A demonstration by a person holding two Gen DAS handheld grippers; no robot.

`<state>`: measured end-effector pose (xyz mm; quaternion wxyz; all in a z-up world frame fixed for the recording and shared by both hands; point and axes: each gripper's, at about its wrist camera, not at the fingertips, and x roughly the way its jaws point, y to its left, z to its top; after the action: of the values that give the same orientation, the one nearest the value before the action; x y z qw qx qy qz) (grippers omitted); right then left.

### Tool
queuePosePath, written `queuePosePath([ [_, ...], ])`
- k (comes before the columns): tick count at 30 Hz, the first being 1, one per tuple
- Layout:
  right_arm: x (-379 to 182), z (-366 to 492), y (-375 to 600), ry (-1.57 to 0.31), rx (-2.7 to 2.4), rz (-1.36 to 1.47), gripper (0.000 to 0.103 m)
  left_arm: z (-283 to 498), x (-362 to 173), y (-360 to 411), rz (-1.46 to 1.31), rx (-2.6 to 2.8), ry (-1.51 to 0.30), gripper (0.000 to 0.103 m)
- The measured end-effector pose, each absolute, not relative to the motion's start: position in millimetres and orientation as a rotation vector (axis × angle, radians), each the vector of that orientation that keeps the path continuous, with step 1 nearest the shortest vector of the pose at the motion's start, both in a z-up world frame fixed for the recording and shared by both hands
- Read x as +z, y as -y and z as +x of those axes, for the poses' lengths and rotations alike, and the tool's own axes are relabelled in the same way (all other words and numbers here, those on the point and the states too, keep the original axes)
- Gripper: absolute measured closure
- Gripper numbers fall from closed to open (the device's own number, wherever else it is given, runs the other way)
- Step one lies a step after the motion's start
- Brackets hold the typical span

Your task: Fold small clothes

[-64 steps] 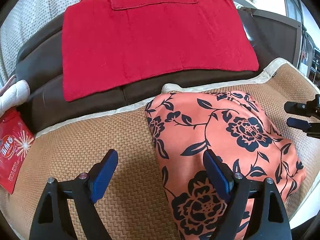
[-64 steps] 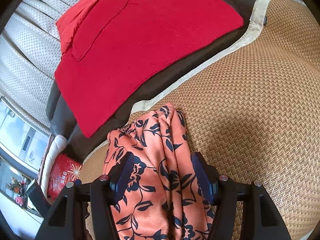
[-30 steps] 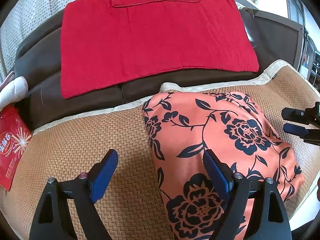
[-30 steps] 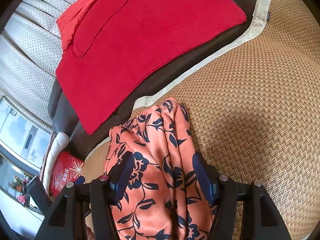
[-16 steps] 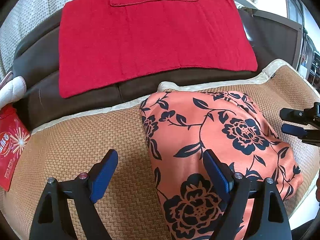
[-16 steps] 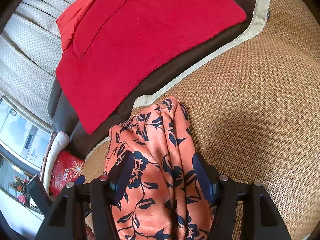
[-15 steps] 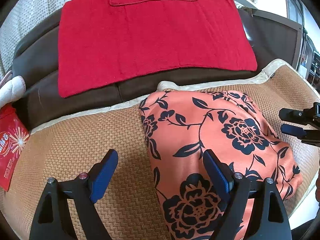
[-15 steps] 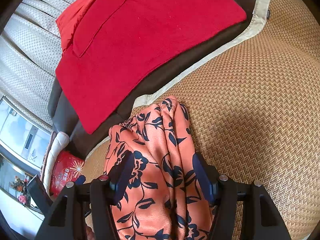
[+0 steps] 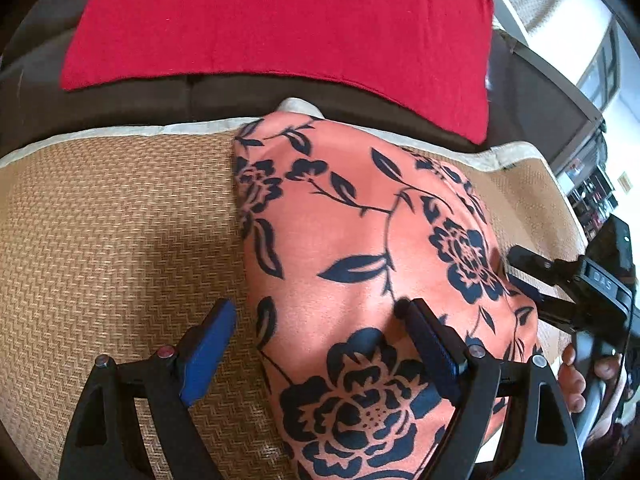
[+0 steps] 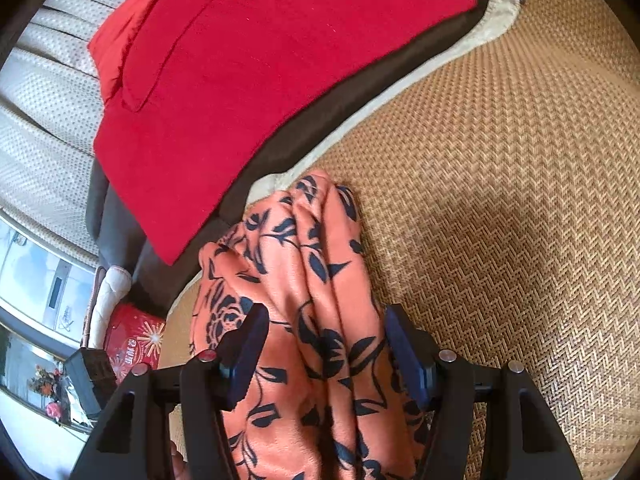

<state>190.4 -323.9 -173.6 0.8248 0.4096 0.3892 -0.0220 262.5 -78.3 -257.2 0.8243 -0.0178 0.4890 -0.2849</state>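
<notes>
Garment point(image 9: 360, 248), coral with black flowers, lies on woven mat point(image 9: 112, 220), now nearer than before; left tool point(image 9: 316, 344) and right tool point(image 10: 320, 356) stay wide open, straddling cloth, red blanket point(image 9: 280, 20) at 12 o'clock.

The folded garment point(image 9: 360, 248) lies on the woven mat point(image 9: 112, 216), the towel point(image 9: 280, 20) draped behind it.
</notes>
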Motion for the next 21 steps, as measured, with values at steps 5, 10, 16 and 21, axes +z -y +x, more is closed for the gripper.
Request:
queuePosePath([
  [5,-179.9,193.1,317.8,-0.860,-0.059,0.844,0.037,259.0,-256.4,84.0,0.011,-0.617,-1.025,0.016],
  [10,-149.4,174.9,315.5,-0.655,-0.039,0.801,0.037,263.3,-254.1,72.9,0.000,-0.556,-1.007,0.016],
  [16,-171.9,201.4,286.7,-0.821,0.061,0.764,0.044,261.6,-254.8,75.6,0.074,-0.508,-0.976,0.016],
  [21,-171.3,197.2,293.1,-0.806,0.037,0.808,0.049,260.9,-250.9,81.6,0.125,-0.491,-0.943,0.016],
])
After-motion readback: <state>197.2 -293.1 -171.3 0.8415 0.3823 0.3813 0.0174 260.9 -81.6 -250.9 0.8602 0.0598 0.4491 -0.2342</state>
